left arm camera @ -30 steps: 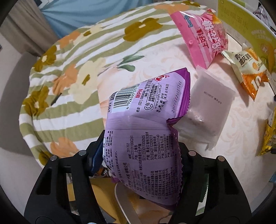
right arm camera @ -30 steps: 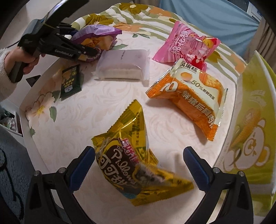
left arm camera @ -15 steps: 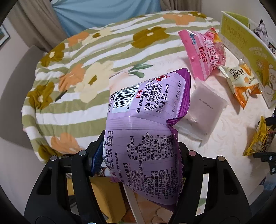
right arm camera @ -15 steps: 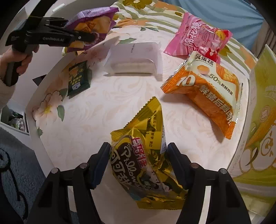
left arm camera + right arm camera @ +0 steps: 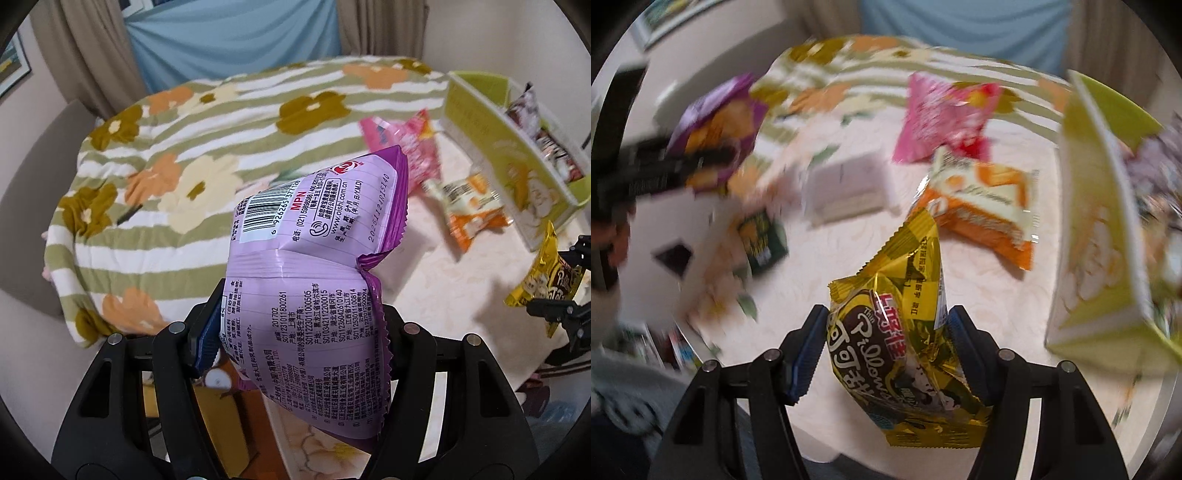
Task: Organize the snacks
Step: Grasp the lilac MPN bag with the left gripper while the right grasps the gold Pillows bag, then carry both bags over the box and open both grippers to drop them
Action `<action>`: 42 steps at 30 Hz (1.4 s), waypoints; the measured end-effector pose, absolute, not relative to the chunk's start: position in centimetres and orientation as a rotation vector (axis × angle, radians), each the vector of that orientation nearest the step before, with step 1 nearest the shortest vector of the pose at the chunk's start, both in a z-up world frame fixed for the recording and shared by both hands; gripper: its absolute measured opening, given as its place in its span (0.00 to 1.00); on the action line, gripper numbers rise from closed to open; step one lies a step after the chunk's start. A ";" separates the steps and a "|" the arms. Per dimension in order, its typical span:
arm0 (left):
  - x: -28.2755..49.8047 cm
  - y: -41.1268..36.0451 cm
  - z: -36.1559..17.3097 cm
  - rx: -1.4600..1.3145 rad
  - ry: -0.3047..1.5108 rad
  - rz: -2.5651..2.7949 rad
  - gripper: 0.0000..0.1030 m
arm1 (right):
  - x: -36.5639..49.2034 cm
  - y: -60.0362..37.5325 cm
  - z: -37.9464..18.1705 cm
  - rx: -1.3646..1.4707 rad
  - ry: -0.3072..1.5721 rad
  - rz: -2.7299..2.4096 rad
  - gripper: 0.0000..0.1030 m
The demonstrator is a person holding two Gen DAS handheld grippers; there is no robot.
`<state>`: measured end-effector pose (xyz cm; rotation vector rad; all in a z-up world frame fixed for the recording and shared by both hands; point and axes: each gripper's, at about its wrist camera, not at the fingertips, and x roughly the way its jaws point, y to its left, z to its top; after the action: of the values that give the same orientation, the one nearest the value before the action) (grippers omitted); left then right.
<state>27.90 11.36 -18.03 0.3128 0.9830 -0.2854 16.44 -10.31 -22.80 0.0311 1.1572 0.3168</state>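
The left gripper (image 5: 295,332) clamps the purple packet (image 5: 310,288). The right gripper (image 5: 886,354) clamps the gold packet (image 5: 905,347), clear of the table (image 5: 979,280). The green box (image 5: 1100,236) stands at 3 o'clock. Risk: slick film slips during transfer.

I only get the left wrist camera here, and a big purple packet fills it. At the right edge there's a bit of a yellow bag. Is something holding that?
Observer: Yes. The right gripper has just closed on that yellow bag; its blue pads press both sides.
Operator: Is the bag off the table?
Observer: It looks lifted, its lower corner hanging past the near edge of the table.
Operator: What's on the front of my purple packet?
Observer: The right wrist view shows the purple packet with orange-yellow pieces printed on its front, though it's blurred.
Operator: Anything on the table I'm missing?
Observer: A small dark green sachet lies near the table's left edge.
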 end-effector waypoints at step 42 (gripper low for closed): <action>38.4 -32.0 -8.9 0.362 0.843 -0.561 0.76 | 22.0 -40.2 -11.6 0.313 0.878 0.118 0.60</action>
<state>38.42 -32.03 -8.90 0.3618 0.8425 -0.5612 22.05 -40.22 -11.64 0.3126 0.8779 0.1178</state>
